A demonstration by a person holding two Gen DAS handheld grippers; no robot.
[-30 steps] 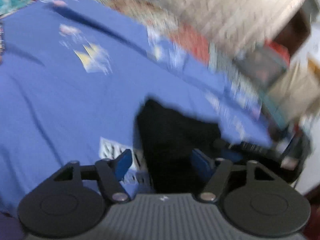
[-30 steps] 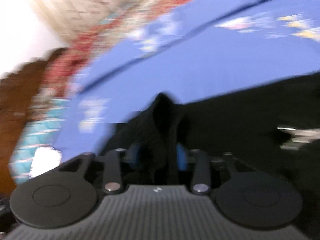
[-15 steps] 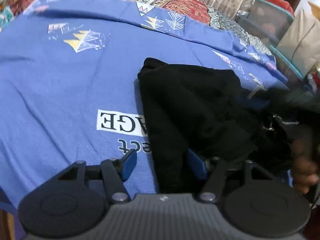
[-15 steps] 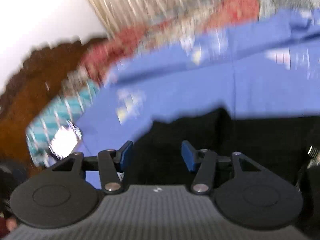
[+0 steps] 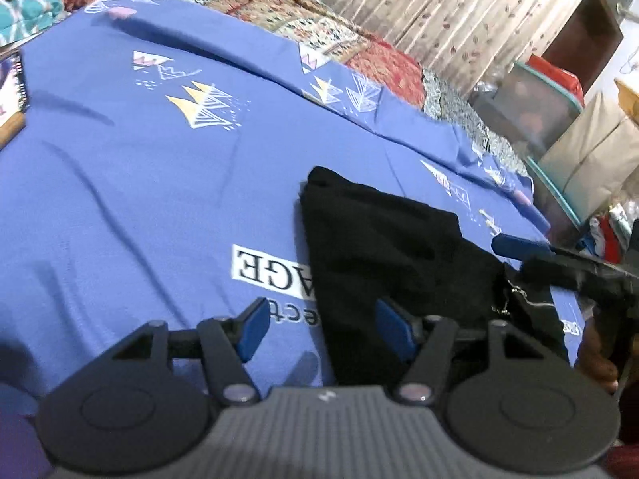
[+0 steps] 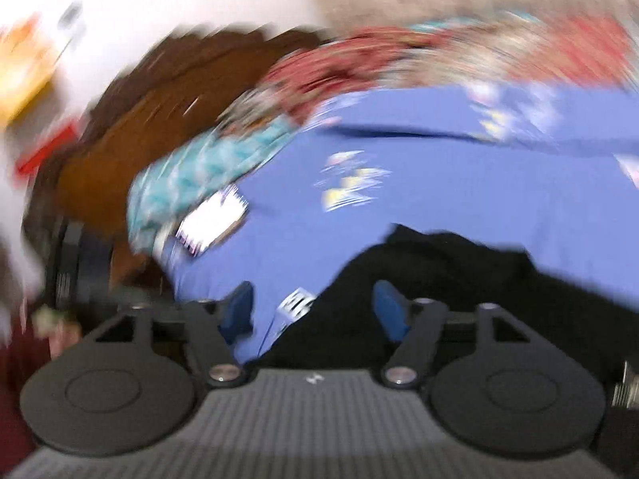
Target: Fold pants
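Observation:
The black pants (image 5: 383, 247) lie bunched on the blue printed sheet (image 5: 120, 199), a corner pointing away from me. My left gripper (image 5: 322, 329) hovers open over their near left edge; its left pad (image 5: 251, 325) is above bare sheet, and the cloth lies loose by the right pad. One blue finger of the right gripper (image 5: 519, 246) reaches in from the right, a hand (image 5: 595, 359) behind it. In the blurred right wrist view my right gripper (image 6: 314, 311) is opening wide above the pants (image 6: 459, 275), with no pad pressing the cloth.
A notebook (image 5: 14, 80) lies at the sheet's left edge. A patterned red quilt (image 5: 359, 48) and a curtain (image 5: 459, 12) are behind. Storage boxes (image 5: 531, 111) stand at the right. A brown wooden headboard (image 6: 120, 119) shows in the right wrist view.
My right gripper was shut on a fold of the black pants; it has let go, risen, rolled and spread wide. The left gripper pulled back a little, still open.

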